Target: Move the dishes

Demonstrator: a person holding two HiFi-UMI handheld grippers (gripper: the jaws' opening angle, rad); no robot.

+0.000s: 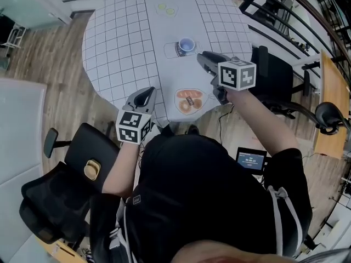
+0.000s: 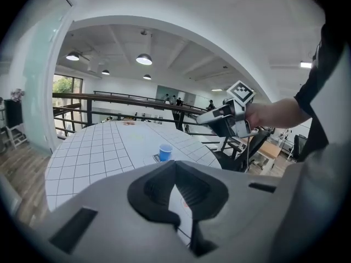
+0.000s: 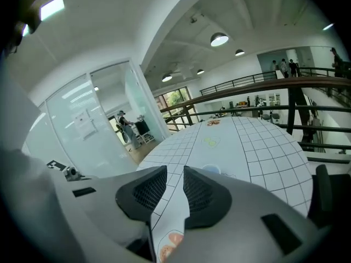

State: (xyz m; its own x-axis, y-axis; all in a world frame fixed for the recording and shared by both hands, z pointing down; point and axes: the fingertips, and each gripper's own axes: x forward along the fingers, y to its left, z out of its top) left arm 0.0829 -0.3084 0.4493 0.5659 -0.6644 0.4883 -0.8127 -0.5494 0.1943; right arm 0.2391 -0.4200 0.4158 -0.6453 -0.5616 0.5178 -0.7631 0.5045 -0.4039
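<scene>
My left tool (image 1: pixel 145 95) has its jaws together and my right tool (image 1: pixel 206 59) has its jaws apart and empty, both poised over the table (image 1: pixel 120 43) edge, likely to reach the food plate (image 1: pixel 190 100) near the right tool.

Left gripper (image 1: pixel 146 94) closed, right gripper (image 1: pixel 203 58) slightly parted, both empty
</scene>
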